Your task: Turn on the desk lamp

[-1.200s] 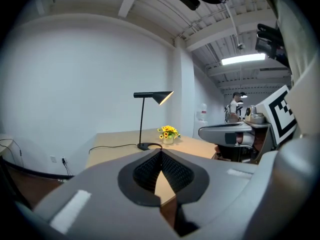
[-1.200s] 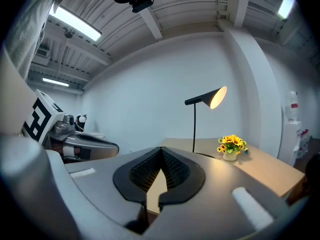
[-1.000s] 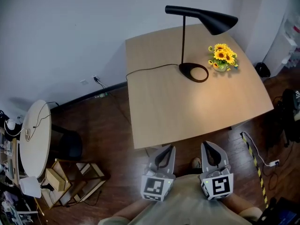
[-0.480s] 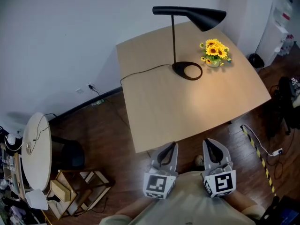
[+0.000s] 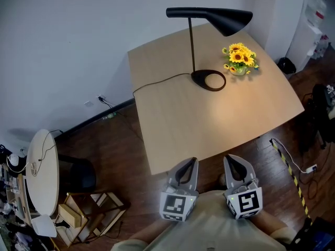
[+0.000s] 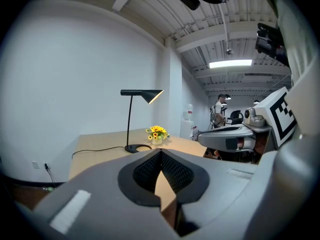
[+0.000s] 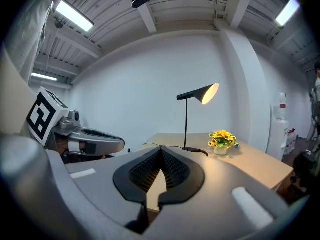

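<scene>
We hold both tools close to the body, short of the wooden table's (image 5: 172, 124) near edge. The left gripper (image 5: 189, 163) has its jaws pressed together on nothing, and so does the right gripper (image 5: 230, 161). The black desk lamp (image 5: 220, 17) stands at the far end, well apart from us. Its ring base (image 5: 199, 79) is just beside the sunflower pot (image 5: 238, 60), and its cord (image 5: 157, 82) trails off the left edge.

A warm pool glows under the shade, so it looks lit already. No switch shows. We'd judge it stiff metal, top-heavy on that thin stem. Steady it low at the base, and press gently.
</scene>
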Available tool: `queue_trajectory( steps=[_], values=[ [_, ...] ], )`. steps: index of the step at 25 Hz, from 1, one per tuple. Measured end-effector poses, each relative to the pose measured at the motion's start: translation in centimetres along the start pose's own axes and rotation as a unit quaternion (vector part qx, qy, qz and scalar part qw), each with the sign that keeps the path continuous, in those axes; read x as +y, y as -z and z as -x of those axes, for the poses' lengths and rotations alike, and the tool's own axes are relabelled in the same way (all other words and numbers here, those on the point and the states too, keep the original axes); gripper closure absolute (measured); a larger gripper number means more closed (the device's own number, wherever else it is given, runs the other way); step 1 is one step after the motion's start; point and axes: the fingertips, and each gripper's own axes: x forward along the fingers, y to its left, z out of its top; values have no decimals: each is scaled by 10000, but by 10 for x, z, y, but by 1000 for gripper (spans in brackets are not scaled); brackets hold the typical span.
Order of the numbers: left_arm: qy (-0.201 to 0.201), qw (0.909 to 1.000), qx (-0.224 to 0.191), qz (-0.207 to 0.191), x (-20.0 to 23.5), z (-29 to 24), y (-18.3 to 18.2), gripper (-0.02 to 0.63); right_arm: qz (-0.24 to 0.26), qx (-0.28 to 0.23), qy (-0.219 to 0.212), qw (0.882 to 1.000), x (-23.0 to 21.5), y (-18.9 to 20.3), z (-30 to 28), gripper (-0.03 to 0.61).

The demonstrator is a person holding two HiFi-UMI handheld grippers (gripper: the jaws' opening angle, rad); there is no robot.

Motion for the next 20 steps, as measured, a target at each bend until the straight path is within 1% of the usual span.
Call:
queue_trajectory(
  steps=[10, 20],
  values=[
    [-100, 9999, 50, 56, 9, -3, 3, 614, -22, 64, -69, 10000, -3, 2, -10, 578],
    [-101, 9999, 53, 95, 10, -1, 3, 614, 38, 72, -112, 9999, -1, 0, -9, 578]
  ],
)
